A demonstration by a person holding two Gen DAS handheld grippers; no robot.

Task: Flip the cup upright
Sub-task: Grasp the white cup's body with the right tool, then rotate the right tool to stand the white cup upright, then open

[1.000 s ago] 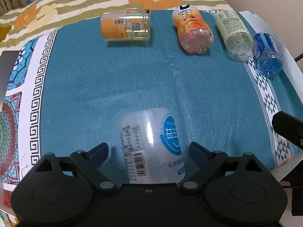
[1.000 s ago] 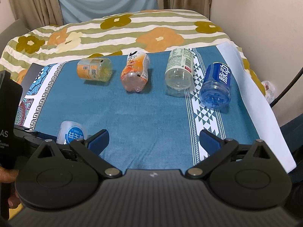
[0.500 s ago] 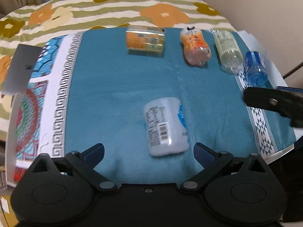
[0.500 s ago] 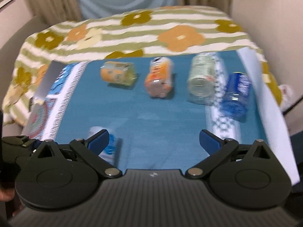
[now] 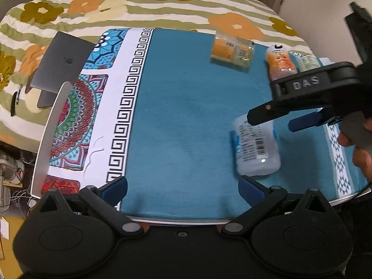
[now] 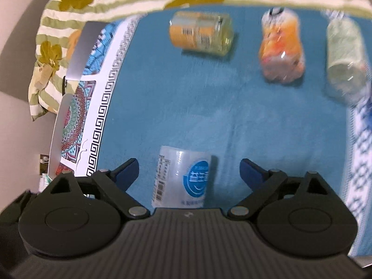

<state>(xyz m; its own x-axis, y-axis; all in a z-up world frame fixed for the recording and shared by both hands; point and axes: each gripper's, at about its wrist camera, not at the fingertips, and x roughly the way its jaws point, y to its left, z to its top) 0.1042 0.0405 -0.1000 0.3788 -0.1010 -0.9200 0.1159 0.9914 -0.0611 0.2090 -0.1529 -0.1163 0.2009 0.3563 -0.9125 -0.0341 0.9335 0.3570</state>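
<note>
I am working with the cup (image 6: pixel 182 179), a translucent white plastic container with a blue round logo and a barcode label, which is lying on its side on the teal cloth (image 5: pixel 186 116) that covers the surface. Taking the cup as landmark: the orange-labelled jar (image 6: pixel 201 34) is lying well beyond it, and the orange bottle (image 6: pixel 281 48) and the pale green bottle (image 6: pixel 346 58) are lying beyond it and to its right, all on their sides. The patterned border of the cloth is running along to the cup's left.

I am holding my right claw (image 6: pixel 189 169) spread wide, with the cup lying between its blue fingertips (image 6: pixel 127 171); neither fingertip appears to be touching it. In the left wrist view, that claw is hovering over the far end of the cup. My left claw (image 5: pixel 182 189) is also spread wide and holding nothing, with the cup lying just beyond its right fingertip.

Handling judgement: the cup appears empty, so it is likely light and thin-walled. It will probably flex under a hard squeeze, and the smooth label film may slip. Being round, it may roll on the soft cloth if nudged from one side. I am judging the best hold to be across the mid-body, on the labelled cylindrical wall, with moderate closing force, then pivoting it onto its flat base. Which end is the open mouth, I cannot tell.
</note>
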